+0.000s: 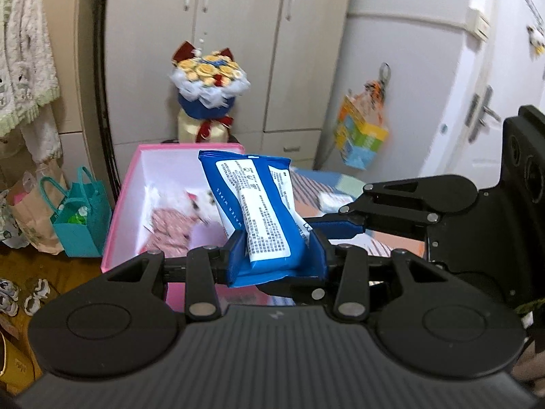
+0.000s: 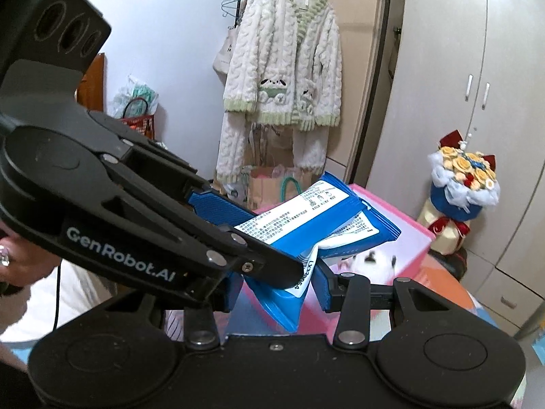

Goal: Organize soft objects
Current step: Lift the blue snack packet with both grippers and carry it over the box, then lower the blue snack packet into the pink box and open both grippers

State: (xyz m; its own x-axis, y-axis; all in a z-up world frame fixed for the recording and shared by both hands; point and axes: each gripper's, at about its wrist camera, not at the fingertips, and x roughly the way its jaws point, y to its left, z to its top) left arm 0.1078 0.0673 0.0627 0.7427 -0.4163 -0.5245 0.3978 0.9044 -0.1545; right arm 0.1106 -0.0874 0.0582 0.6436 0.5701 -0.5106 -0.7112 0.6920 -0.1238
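- Left gripper (image 1: 276,255): blue pads pinching lower end of blue & white wet-wipes pack (image 1: 259,211); pack stands tilted up out of the jaws, printed label side facing cam.
- Right gripper (image 2: 277,291): pads clamped on the other end of the same pack, near its sealed edge; both tools hold the one pack, which is bent between them.
- Pack is in the air, above/in front of pink box (image 1: 117,204), not touching it.
- Inside box: white plush toy (image 1: 201,201) w/ pink checked cloth (image 1: 168,231), blurred.
- Bkgd: flower bouquet (image 1: 209,85) by white wardrobe (image 1: 238,34); teal gift bag (image 1: 81,218) on floor left of box; fluffy white-green cardigan (image 2: 284,64) on hanger.
- Person's hand (image 2: 10,255) at left edge of right-wrist view.
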